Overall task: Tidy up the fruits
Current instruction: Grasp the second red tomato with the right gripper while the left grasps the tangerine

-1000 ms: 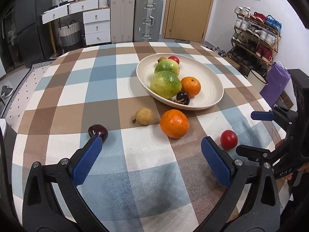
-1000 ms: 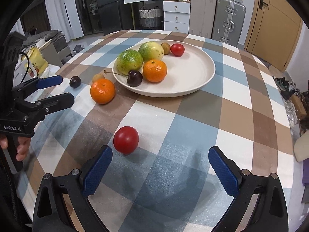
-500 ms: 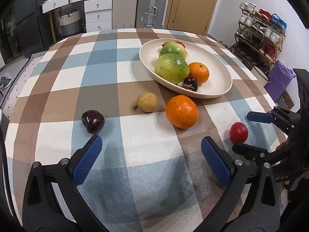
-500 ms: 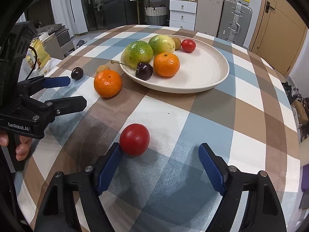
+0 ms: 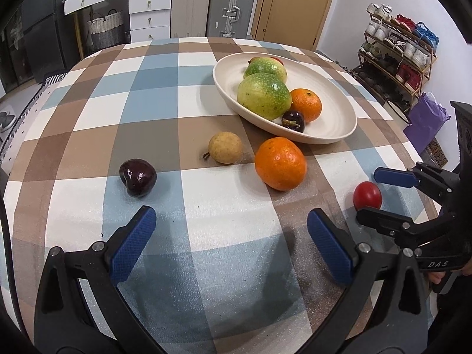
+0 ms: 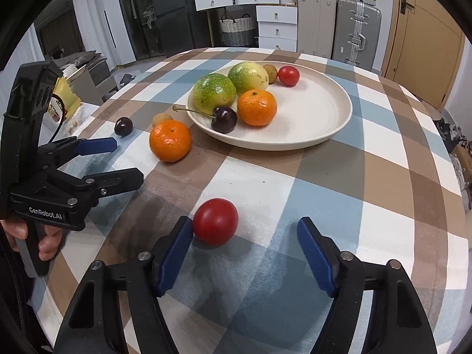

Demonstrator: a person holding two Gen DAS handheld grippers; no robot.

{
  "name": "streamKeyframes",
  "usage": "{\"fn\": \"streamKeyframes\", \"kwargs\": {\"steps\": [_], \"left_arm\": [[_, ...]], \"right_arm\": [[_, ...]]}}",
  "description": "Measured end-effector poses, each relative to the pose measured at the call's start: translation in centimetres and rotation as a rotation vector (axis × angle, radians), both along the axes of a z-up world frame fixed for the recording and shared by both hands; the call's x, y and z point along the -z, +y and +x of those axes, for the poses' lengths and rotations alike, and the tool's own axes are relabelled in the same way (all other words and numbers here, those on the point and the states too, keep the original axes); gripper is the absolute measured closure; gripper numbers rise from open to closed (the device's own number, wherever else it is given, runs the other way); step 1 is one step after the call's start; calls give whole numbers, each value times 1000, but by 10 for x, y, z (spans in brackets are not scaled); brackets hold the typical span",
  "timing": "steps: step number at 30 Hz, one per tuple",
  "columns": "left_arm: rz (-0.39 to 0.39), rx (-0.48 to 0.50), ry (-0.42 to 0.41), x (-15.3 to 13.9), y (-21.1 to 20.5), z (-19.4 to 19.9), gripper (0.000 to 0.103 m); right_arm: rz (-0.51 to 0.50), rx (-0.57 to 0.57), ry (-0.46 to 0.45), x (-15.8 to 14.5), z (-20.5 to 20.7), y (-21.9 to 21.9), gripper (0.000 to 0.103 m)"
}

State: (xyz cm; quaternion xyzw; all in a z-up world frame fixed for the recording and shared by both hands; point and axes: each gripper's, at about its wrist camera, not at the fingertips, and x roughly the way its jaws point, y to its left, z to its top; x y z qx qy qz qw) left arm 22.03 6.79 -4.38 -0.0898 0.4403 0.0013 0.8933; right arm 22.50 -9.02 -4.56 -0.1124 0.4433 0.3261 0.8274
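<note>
White drawers [image 6: 276, 26], 2 suitcases [image 6: 357, 34], wooden door [image 5: 295, 6], shoe rack [image 5: 395, 59] behind.

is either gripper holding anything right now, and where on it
Nothing held. The right gripper, closing, brackets the red tomato; the left gripper is empty.

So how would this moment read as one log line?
right gripper: closing around red tomato, not gripped | left gripper: open, empty | plate: six fruits

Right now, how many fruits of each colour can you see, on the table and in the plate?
Orange: 2 (one on the cloth, one in the plate)
Green: 2
Red: 2 (one on the cloth, one in the plate)
Dark purple: 2
Tan: 2
Total: 10
</note>
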Motion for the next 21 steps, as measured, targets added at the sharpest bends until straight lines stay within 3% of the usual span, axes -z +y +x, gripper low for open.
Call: {"fn": "streamKeyframes", "kwargs": {"steps": [10,21], "left_arm": [[3,-4,0,0,0,0,1],[0,-3,-9,-5,-6,7,1]], "right_arm": [[54,-35,17,-2,-7,3,67],[104,-28,1,-9,-13,-3,73]]}}
